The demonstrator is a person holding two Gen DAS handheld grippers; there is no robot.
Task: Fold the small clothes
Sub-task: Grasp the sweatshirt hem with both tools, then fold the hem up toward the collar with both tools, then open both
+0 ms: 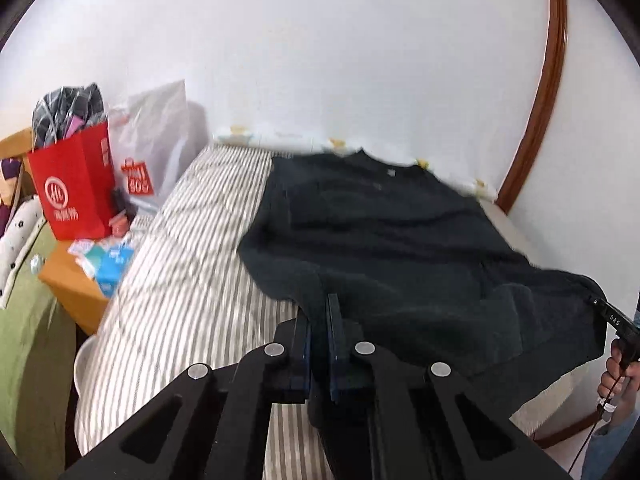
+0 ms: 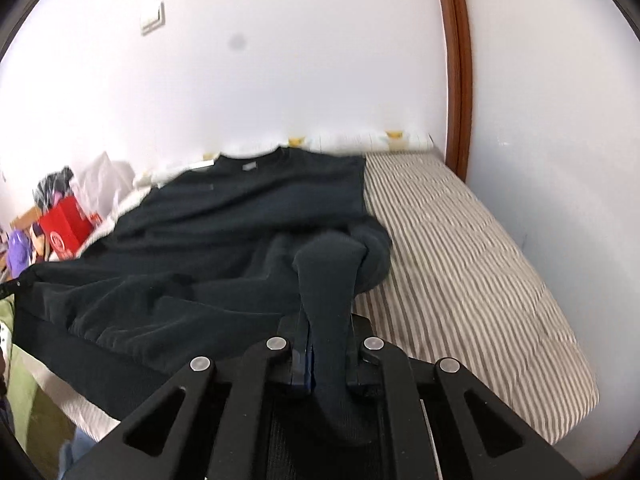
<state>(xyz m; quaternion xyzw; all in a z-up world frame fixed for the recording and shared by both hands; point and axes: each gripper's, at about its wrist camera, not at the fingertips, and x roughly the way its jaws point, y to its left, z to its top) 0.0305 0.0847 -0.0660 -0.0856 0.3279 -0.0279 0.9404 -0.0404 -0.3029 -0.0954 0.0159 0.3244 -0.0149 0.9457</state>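
Item: dark sweater (image 1: 384,240), spread on striped bed (image 1: 192,264), collar toward the wall, near hem raised off the mattress

Holders: 2 hand-held grippers. Left gripper (image 1: 320,312) clamped tight on 1 hem corner, cloth pinched between its jaws. Right gripper (image 2: 328,320) likewise closed on the other hem corner, a fold of knit bulging out ahead of its jaws

Risks, as judged: thick knit may slide out of a narrow pinch if the hem is pulled taut; uneven lifting between the 2 corners would skew the fold; bunched sleeve fabric near the right corner could get trapped inside

Position: garment lies ahead of both grippers, hem at the jaws
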